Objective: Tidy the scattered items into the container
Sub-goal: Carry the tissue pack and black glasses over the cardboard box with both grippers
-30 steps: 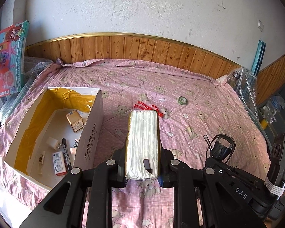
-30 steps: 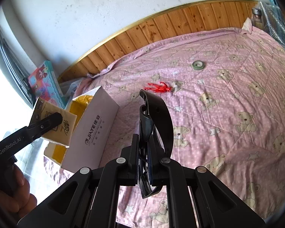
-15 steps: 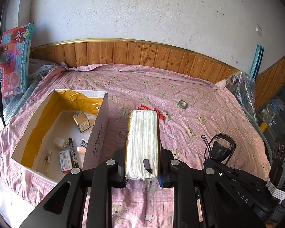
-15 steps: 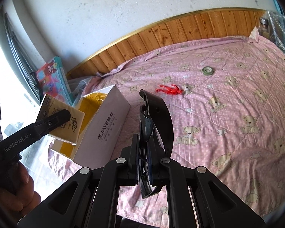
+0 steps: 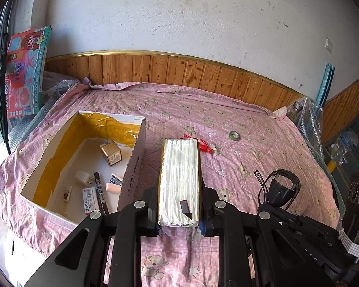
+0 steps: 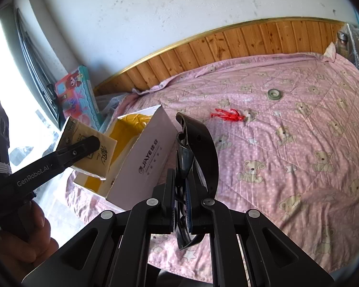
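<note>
the tissue pack (image 5: pixel 179 179), yellow-sided with white folds showing, is pinched between the jaws of our left gripper (image 5: pixel 179 211) and held in the air just right of the open box (image 5: pixel 134 165), not yet over its opening. in the right wrist view the same pack (image 6: pixel 88 150) hangs beside the box's near wall (image 6: pixel 146 160). our right gripper (image 6: pixel 183 211) is pressed onto a black headset (image 6: pixel 196 148), its band arching up between the fingers. on the pink quilt (image 5: pixel 263 167) a red figure (image 6: pixel 227 115) and a grey ring (image 6: pixel 274 94) lie well apart from the box.

risks, as we judge them: the pack is long and gripped near one end, so it may droop or catch the box wall if lowered before we shift left; released there it would tip onto the quilt. it could also land on the marker (image 5: pixel 100 192) and charger plug (image 5: pixel 83 177) already inside. the headset is held by a thin edge and may swing or slip.

pose: our left gripper points forward, roughly level, beside the box; a hand (image 6: pixel 19 239) grips its handle. our right gripper sits lower and further right, angled toward the box.
</note>
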`<state>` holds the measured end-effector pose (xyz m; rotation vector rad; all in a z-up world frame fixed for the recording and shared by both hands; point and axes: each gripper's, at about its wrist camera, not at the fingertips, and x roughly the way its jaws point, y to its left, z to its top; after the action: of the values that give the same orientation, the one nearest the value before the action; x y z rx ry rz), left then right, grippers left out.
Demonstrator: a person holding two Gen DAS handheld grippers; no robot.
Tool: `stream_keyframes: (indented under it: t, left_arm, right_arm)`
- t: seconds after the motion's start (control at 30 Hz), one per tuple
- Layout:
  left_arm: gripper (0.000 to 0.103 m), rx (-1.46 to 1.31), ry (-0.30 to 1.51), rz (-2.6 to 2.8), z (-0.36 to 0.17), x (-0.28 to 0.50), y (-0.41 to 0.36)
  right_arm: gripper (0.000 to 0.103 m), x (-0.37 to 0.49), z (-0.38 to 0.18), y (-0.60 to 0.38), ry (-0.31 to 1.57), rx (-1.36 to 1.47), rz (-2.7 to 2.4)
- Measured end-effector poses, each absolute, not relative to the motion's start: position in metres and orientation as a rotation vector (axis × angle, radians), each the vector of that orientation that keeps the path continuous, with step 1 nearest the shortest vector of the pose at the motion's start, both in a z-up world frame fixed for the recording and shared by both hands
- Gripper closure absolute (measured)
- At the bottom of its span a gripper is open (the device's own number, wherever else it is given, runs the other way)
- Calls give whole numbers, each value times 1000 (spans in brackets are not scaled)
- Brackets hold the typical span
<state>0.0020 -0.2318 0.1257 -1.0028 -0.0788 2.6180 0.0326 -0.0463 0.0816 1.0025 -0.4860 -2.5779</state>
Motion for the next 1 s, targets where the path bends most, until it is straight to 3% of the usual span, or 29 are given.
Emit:
stream_keyframes:
  t: [1.0]
  left_arm:
    - [80, -1074, -184, 2697, 113, -28, -295]
  right_arm:
    - [95, 8, 98, -120, -330, 991, -2468]
